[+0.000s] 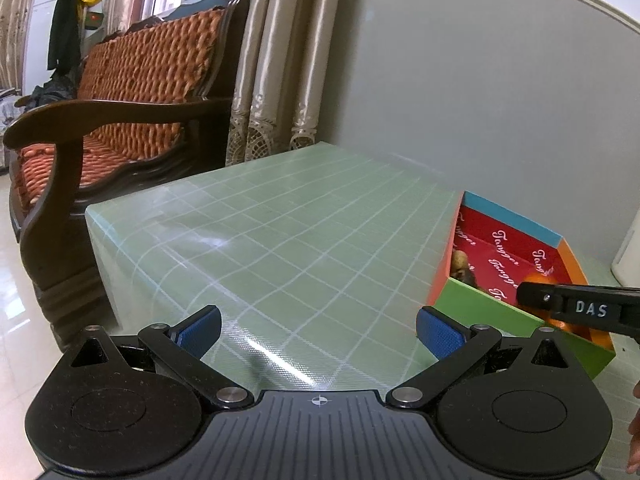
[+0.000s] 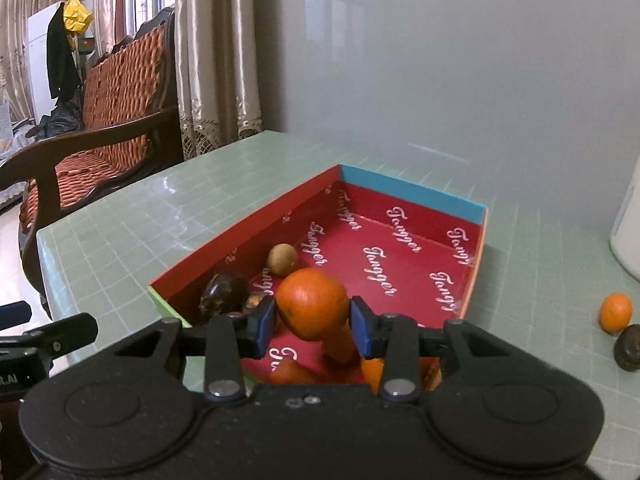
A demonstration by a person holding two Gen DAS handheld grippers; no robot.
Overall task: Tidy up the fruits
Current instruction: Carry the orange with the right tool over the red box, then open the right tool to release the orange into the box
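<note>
Two grippers are seen. The right gripper point(image 2: 313, 326) is clamped on one orange tangerine point(image 2: 312, 304), held between its blue pads point(image 2: 264, 326) above the near end of the box point(image 2: 412, 192). The left gripper point(image 1: 318, 330) is spread wide with nothing between its two blue pads point(image 1: 200, 330), hovering over the bare green gridded table cover point(image 1: 280, 232).

One box is present — red inside with white script lettering, its walls blue at twelve o'clock, red at nine, orange at three and green on the near side. In the right wrist view, fruit inside the box is counted as follows: one small tan round fruit point(image 2: 282, 259) near the nine o'clock wall, one dark brown fruit point(image 2: 224, 293) at about eight o'clock beside the near left corner, and more orange fruit point(image 2: 290, 372) lying under the held tangerine at six o'clock, partly hidden — its number cannot be told.

Outside the box, at three o'clock from it on the table, two fruits lie just beside each other: one tangerine point(image 2: 615, 313) and one dark brown fruit point(image 2: 628, 347). One white object point(image 2: 628, 236), cut off by the frame edge, stands beyond them.

At ten o'clock, past the table, one wooden bench with a woven orange cushion point(image 1: 132, 92) is seen before the curtains point(image 1: 280, 60).
</note>
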